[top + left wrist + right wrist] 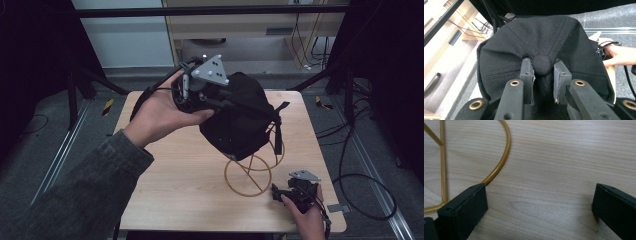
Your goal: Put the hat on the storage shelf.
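Note:
A black cap (242, 122) hangs in the air over the back of the wooden table (175, 175), above a yellow wire stand (248, 175). My left gripper (222, 101) is shut on the cap. In the left gripper view its jaws pinch the crown of the cap (541, 35) on either side of the top button (541, 64), with the left gripper (543, 68) pointing at the crown. My right gripper (280, 192) rests low at the table's front right, open. In the right gripper view the right gripper (539, 197) has bare wood between its jaws, and the stand's ring (499, 167) curves past its left jaw.
Black frame poles stand at both sides of the table. Cables (367, 185) loop on the grey floor to the right. A floor rail (60, 155) runs along the left. A wooden cabinet (240, 25) stands behind. The person's other hand (621, 55) shows beyond the cap.

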`<state>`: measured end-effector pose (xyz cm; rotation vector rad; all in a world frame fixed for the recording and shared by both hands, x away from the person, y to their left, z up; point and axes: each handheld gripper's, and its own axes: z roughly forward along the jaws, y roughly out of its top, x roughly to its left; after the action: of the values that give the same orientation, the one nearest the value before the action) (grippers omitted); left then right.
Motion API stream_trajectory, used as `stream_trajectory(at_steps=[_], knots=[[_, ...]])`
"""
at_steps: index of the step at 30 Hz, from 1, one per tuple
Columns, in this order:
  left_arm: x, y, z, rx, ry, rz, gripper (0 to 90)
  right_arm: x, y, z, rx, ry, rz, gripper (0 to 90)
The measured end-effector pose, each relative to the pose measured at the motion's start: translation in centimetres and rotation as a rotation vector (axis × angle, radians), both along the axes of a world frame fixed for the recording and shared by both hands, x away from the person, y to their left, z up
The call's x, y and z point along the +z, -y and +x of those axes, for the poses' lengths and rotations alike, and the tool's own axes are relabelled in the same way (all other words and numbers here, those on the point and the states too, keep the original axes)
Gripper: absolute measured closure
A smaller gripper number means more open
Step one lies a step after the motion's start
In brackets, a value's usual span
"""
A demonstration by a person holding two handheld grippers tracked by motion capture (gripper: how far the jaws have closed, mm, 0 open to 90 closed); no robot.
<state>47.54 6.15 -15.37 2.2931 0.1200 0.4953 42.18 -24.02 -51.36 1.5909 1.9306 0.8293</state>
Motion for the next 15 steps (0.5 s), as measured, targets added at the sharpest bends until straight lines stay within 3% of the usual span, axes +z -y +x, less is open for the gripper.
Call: stream_trajectory(at_steps=[7, 15], knots=[[-0.2, 2.1, 0.3, -0.017, -0.013, 0.0, 73.5, 0.0, 0.0, 0.0, 0.002, 0.001, -0.001, 0.4], [-0.7, 4.0, 0.2, -0.033, -0.016, 0.032, 73.5, 0.0, 0.0, 0.0, 0.006, 0.0, 0.003, 0.4]])
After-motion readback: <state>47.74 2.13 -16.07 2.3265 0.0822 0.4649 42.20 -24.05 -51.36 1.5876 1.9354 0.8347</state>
